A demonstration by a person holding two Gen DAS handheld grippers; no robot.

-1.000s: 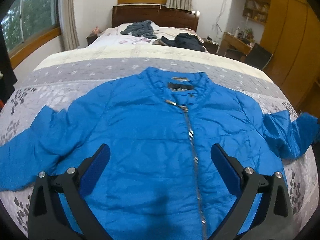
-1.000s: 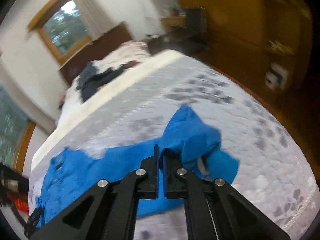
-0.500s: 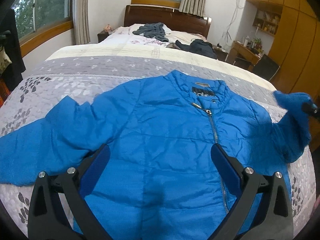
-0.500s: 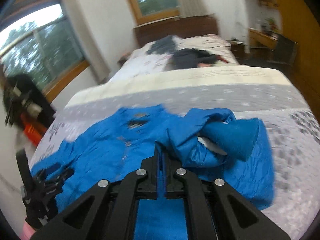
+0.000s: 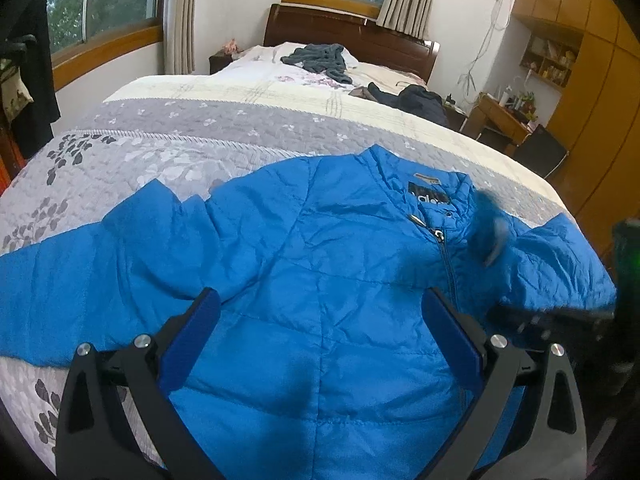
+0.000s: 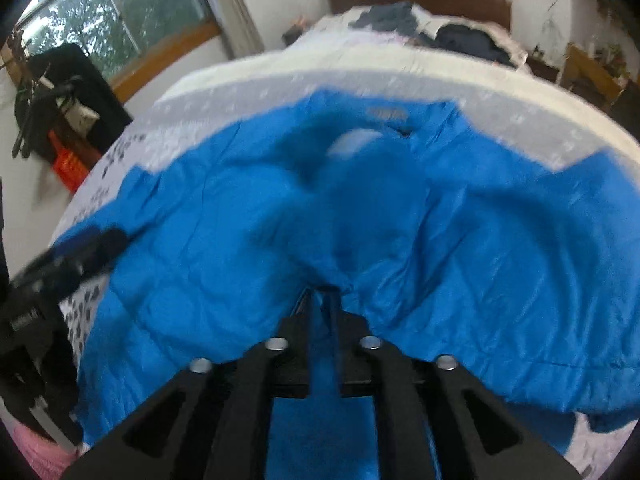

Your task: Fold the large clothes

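The right hand-held gripper (image 6: 325,304) is clamped on the sleeve (image 6: 360,216) of the puffy blue zip-up jacket (image 5: 320,280) and has swung it from out at the side onto the chest, so the first fold looks nearly done. Left hand-held gripper (image 5: 320,336) hovers wide open above the jacket, which lies flat on the grey floral quilted bed (image 5: 160,148).

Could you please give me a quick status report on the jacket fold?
Left gripper open, above the jacket front. Right gripper shut on sleeve of blue quilted zip jacket, sleeve over chest. Other sleeve flat on bedspread. Nothing in the way.
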